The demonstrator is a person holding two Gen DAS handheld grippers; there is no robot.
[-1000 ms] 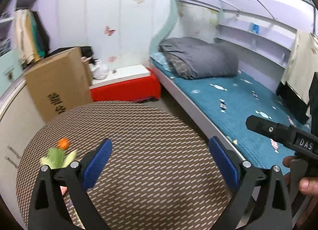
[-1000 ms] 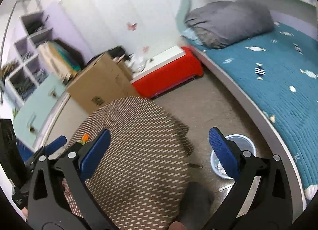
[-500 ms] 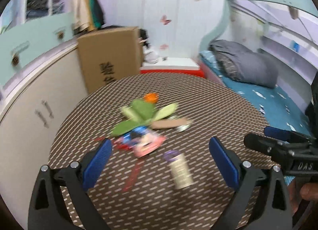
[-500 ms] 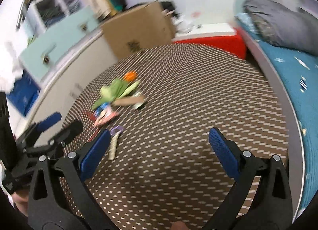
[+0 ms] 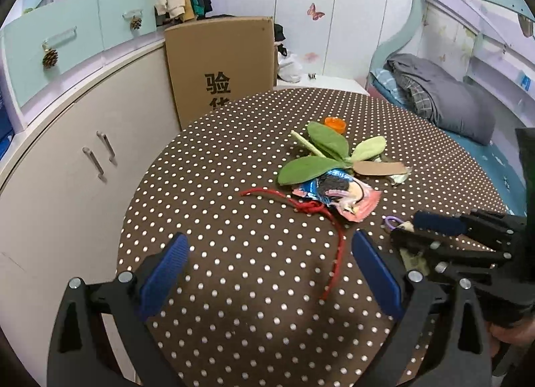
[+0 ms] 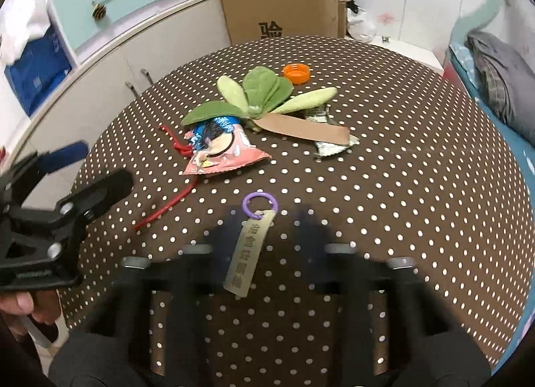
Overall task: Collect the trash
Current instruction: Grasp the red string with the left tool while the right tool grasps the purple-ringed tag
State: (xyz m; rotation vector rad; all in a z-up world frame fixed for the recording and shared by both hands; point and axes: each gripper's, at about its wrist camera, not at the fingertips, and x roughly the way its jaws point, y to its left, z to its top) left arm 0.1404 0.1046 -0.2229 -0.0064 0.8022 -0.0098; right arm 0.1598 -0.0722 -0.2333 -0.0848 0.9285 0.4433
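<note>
Trash lies on a round brown polka-dot table (image 5: 234, 246): green leaves (image 5: 321, 153), an orange bottle cap (image 5: 335, 124), a pink and blue snack wrapper (image 5: 337, 196), a red string (image 5: 301, 208), a cardboard strip (image 5: 381, 168), crumpled foil (image 6: 331, 146), and a tan tag with a purple ring (image 6: 249, 253). My left gripper (image 5: 267, 273) is open above the table's near side, just short of the string. My right gripper (image 6: 267, 253) is open, its fingers motion-blurred either side of the tag; it also shows in the left wrist view (image 5: 444, 236).
A cardboard box (image 5: 220, 66) stands behind the table. A beige cabinet (image 5: 67, 159) with mint drawers runs along the left. A bed with a grey blanket (image 5: 444, 99) is at the right.
Both views swung left and down from the bed and floor bin to the trash on the table. Both grippers came closer to the table, and the right one is now over the tag.
</note>
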